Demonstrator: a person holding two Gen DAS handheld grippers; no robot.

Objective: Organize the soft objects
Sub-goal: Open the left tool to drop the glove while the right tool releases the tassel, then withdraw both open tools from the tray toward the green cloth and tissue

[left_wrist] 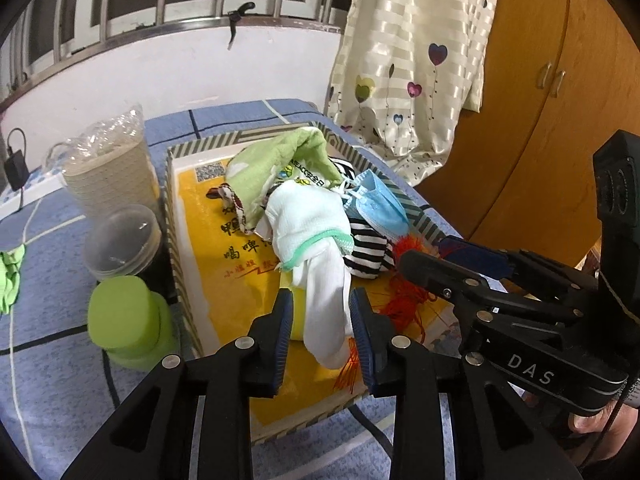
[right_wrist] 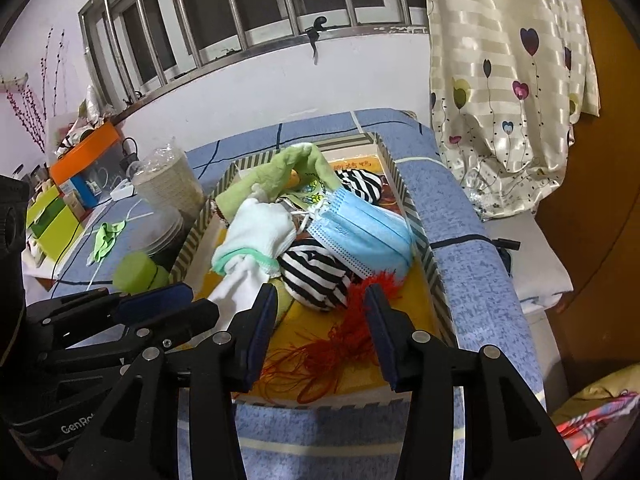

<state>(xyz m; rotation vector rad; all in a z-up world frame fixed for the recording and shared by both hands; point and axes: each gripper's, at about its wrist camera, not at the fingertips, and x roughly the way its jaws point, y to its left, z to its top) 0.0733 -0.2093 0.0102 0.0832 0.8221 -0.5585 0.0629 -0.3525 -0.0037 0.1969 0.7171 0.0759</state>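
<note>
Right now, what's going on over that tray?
A person holds a gripper in each hand over the striped-rim tray piled with soft things. The left gripper straddles the tail of a white cloth, its jaws apart and not clamped on it. The right gripper hangs open above the red tassel, gripping nothing. A blue face mask, a striped sock and a green cloth lie heaped in the tray.

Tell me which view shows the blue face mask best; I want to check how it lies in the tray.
The right wrist view: the blue face mask lies broad and unobstructed, draped over striped fabric near the tray wall. The left wrist view shows the same mask smaller, partly folded, near the tray's far corner.
</note>
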